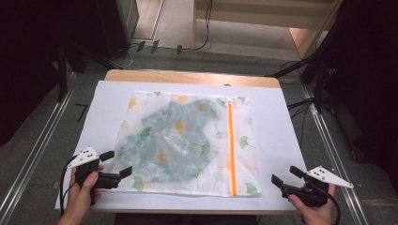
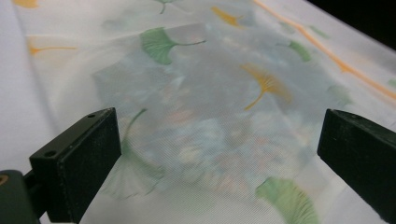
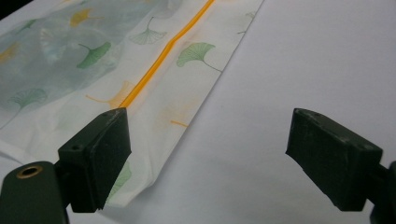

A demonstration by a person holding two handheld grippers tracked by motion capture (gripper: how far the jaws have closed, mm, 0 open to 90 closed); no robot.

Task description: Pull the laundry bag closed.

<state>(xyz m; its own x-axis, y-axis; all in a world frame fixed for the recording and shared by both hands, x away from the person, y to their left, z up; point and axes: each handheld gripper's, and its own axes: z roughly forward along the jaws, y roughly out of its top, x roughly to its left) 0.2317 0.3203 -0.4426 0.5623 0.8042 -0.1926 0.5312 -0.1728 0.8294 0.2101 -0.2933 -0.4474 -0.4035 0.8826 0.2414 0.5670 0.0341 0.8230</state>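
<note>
A leaf-printed mesh bag (image 1: 187,140) lies flat on white paper (image 1: 281,122), flanked by the spread-fingered left gripper (image 1: 116,164) and right gripper (image 1: 286,176).

A: Which item cannot be identified?
B: The bluish folded item (image 1: 176,136) inside the mesh bag (image 1: 244,122); the fabric veils it, and it is blurred in the left gripper view.

A: What is cut off?
B: Both forearms, at the near edge of the high view.

Grey carpeted floor (image 1: 42,136) surrounds the white-covered tabletop (image 1: 281,136); beyond the tabletop, black cables (image 1: 204,33) trail under pale wooden furniture (image 1: 263,14).
</note>
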